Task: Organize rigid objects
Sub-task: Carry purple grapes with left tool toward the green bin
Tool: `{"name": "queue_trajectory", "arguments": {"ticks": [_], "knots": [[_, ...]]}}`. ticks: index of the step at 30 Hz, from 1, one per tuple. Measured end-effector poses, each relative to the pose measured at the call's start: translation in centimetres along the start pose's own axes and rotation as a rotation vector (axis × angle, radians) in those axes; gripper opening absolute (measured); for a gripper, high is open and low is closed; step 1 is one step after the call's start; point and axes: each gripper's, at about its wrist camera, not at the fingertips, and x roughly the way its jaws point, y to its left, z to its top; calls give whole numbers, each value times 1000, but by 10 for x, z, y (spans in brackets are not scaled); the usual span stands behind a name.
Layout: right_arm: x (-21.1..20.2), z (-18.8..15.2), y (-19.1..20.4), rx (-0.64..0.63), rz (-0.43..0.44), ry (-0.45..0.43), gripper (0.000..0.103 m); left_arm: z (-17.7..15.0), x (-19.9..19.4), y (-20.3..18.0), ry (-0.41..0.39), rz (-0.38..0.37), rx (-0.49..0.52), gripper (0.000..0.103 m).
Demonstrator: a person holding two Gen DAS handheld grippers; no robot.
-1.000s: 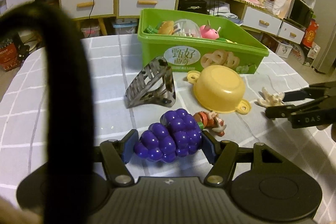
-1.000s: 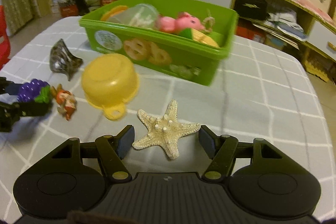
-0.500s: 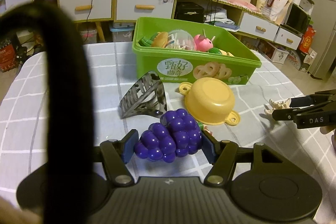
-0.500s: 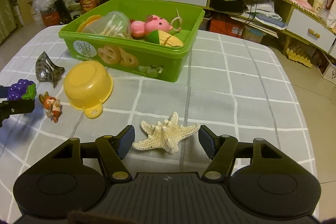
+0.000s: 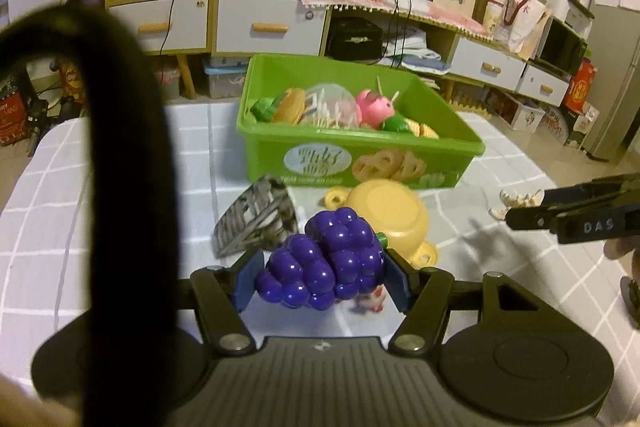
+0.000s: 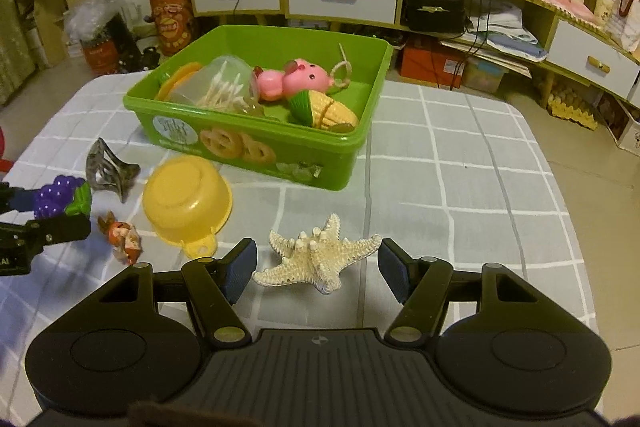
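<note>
A purple toy grape bunch [image 5: 324, 263] sits between the blue pads of my left gripper [image 5: 320, 279], which is shut on it above the checked tablecloth. It shows at the left edge of the right wrist view too, as grapes [image 6: 56, 195]. My right gripper [image 6: 318, 273] is shut on a pale starfish [image 6: 316, 259], held just off the cloth. In the left wrist view the starfish [image 5: 516, 197] pokes out at that gripper's tips. The green bin [image 6: 256, 119] beyond holds a pink pig, toy corn and a cotton-swab jar.
An upturned yellow bowl [image 6: 186, 195] lies in front of the bin. A dark metal claw clip [image 6: 106, 171] and a small orange figurine [image 6: 122, 237] lie left of it. A black strap [image 5: 120, 187] blocks the left of the left wrist view. Cabinets and drawers stand behind the table.
My right gripper has risen with the starfish, and the table now looks farther below. The left gripper keeps the grapes and has barely shifted.
</note>
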Motion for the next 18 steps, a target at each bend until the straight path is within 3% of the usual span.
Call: {"name": "queue_trajectory", "arguments": {"ticks": [13,18], "knots": [[-6,27,-15,72,36,-44,70,33,7,-16,-63,13,3,38],[-13,41,-26,145,79,-135,69,57,18,-15,-90,25,-23,38]]}}
